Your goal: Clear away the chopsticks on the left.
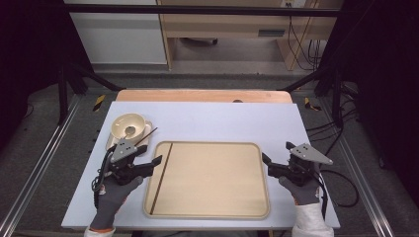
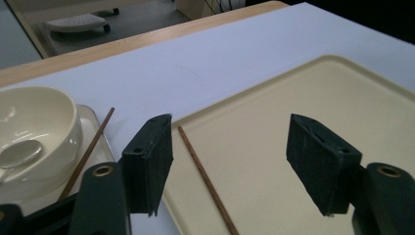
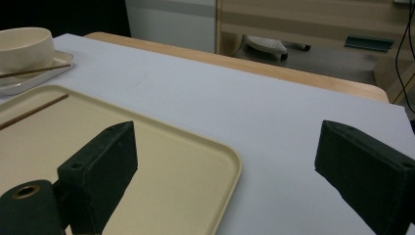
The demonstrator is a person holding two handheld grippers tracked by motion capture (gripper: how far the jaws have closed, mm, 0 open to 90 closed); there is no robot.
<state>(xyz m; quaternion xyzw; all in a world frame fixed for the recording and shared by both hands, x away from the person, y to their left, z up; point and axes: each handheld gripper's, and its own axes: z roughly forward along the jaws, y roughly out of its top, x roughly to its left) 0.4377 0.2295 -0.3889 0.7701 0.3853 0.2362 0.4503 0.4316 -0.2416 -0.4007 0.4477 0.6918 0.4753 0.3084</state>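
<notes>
- My left claw (image 1: 157,161) hangs wide open and empty over the left rim of the beige tray (image 1: 212,148).
- A thin brown chopstick (image 1: 162,177) lies in the tray along that left edge.
- A second chopstick (image 1: 146,136) rests across the small plate (image 1: 111,140), beside the glossy cream bowl (image 1: 129,126) holding a spoon (image 2: 18,154).
- My right claw (image 1: 265,160) gapes, empty, at the tray's right rim.

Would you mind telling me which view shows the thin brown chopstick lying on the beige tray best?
The high view shows the thin brown chopstick whole along the beige tray's left edge. Both gripper views crop it.
</notes>
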